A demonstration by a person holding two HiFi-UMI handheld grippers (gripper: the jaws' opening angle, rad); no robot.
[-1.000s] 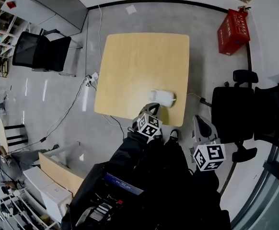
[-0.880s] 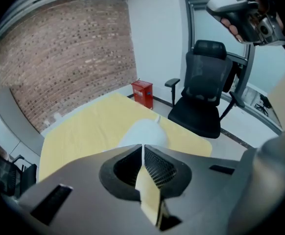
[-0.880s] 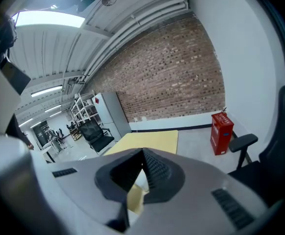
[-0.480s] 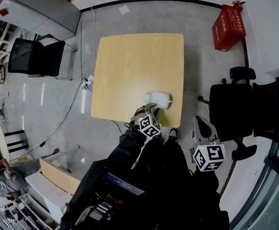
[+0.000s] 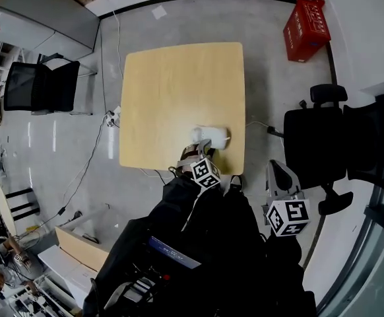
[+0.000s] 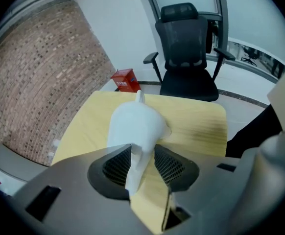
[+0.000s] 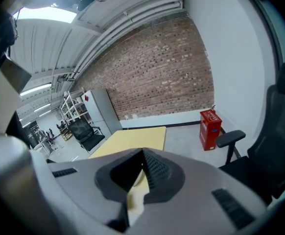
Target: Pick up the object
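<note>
Over the head view, the white object (image 5: 208,136) is seen lying toward 5 o'clock on the table (image 5: 172,84), close to the near edge. The left gripper (image 5: 192,152) is placed just at the object's 6 o'clock. The right gripper (image 5: 279,177) is held off the table at 4 o'clock, beside a black chair (image 5: 314,144). A red box (image 5: 306,26) stands on the floor at 1 o'clock. Open tabletop is left toward 12 o'clock.

Only the left gripper view shows that its jaws are opening, with the object's thin end between them.

Only the right gripper view shows its jaws brought together, with nothing between them.
</note>
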